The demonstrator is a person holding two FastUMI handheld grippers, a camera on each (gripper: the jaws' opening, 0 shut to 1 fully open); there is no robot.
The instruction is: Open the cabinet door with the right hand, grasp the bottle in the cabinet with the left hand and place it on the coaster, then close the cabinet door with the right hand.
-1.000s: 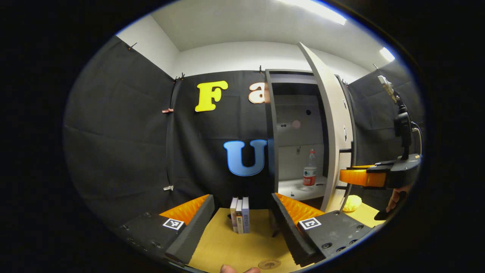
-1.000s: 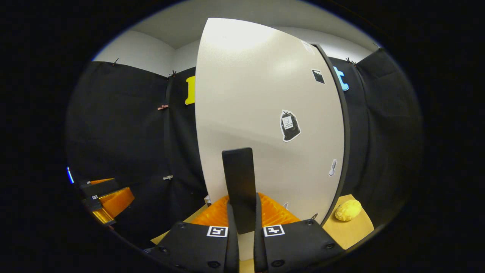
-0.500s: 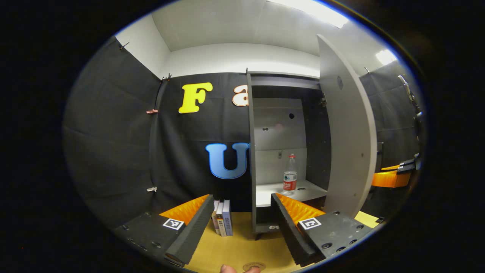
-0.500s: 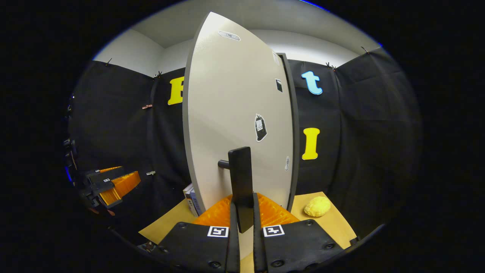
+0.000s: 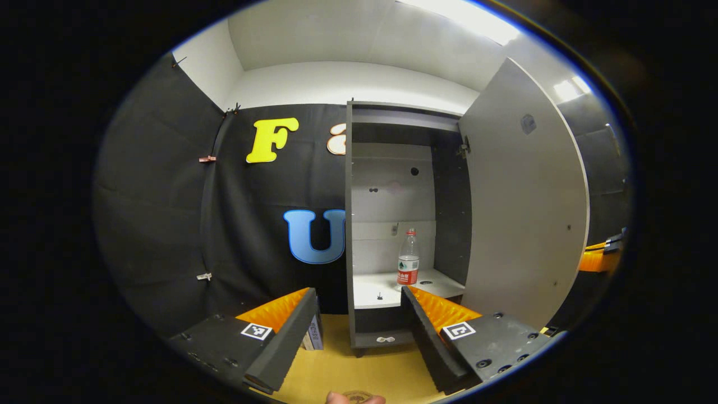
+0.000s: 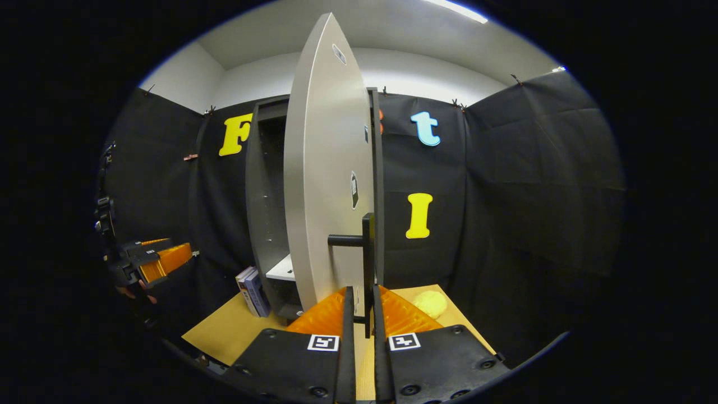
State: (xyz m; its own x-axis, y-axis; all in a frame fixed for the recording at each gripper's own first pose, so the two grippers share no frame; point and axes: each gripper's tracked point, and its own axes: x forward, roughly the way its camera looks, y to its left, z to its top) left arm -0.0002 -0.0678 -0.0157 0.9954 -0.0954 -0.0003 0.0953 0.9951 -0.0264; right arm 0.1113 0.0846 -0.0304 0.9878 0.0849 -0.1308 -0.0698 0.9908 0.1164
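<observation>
Big cabinet (image 5: pixel 350 224) straight ahead, door (image 5: pixel 521 196) swung wide to the right. Inside, on the white shelf (image 5: pixel 387 286), a bottle (image 5: pixel 408 258) standing straight up, tall way up and down. Left gripper (image 5: pixel 359 322) spread wide, holding nothing, aimed at the shelf, bottle ahead and a bit right, well apart. Nearer hand for the grab, probably. Right gripper (image 6: pixel 359 314) pinched tight on the door's dark handle (image 6: pixel 367 269), off to the side. Coaster (image 5: pixel 359 396) low on the yellow table (image 5: pixel 359 365).
</observation>
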